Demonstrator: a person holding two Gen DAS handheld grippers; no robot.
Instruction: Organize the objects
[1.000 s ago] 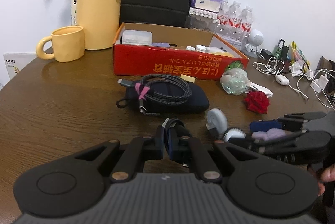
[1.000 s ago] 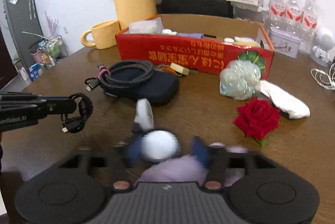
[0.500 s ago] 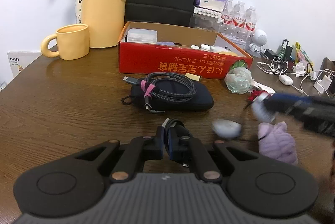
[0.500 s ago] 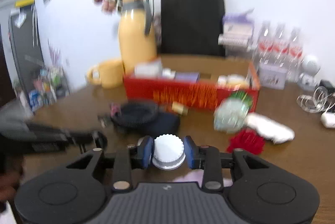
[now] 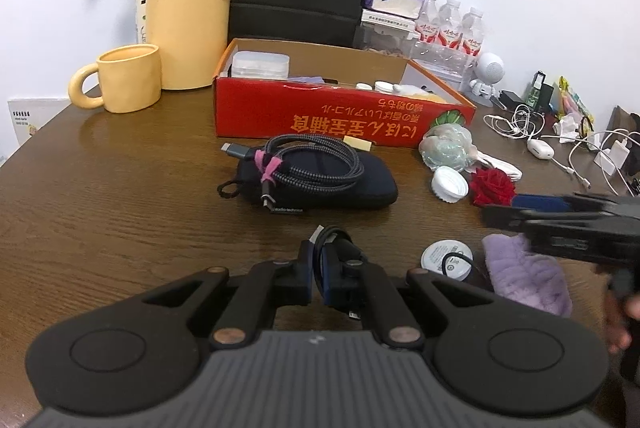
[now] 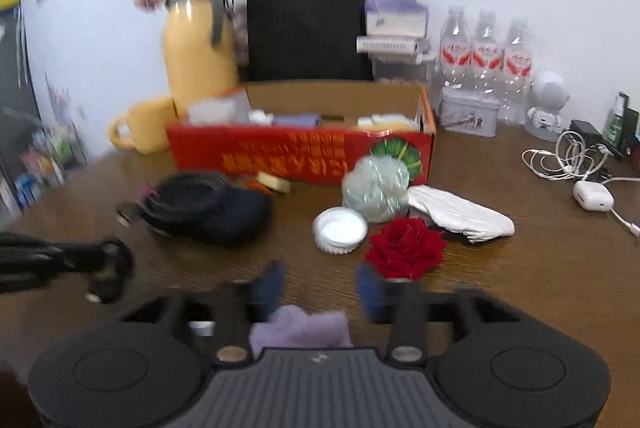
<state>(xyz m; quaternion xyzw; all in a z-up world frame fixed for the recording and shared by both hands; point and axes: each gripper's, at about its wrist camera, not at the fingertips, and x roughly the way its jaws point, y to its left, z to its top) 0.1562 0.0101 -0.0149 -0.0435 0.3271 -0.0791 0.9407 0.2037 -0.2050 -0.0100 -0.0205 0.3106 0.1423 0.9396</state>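
Note:
My left gripper (image 5: 319, 264) is shut on a small coiled black cable (image 5: 334, 242), held low over the brown table (image 5: 120, 196). My right gripper (image 6: 318, 286) is open and empty, above a purple cloth (image 6: 300, 326); it also shows at the right of the left wrist view (image 5: 536, 204). A white ridged lid (image 6: 340, 230) lies open side up on the table beside a red rose (image 6: 406, 246); the lid also shows in the left wrist view (image 5: 449, 183). A round white jar (image 5: 447, 260) sits by the purple cloth (image 5: 526, 278).
A red cardboard box (image 5: 340, 116) with several small items stands behind. In front lie a black pouch (image 5: 320, 184) topped by a braided cable (image 5: 312, 164), a plastic-wrapped ball (image 5: 448, 148), a white glove (image 6: 460, 214). A yellow mug (image 5: 128, 78), thermos (image 5: 186, 0), loose chargers (image 5: 580, 148) surround them.
My right gripper held the white lid half a second ago; it has opened, and the lid now lies on the table by the rose. The left gripper has barely moved.

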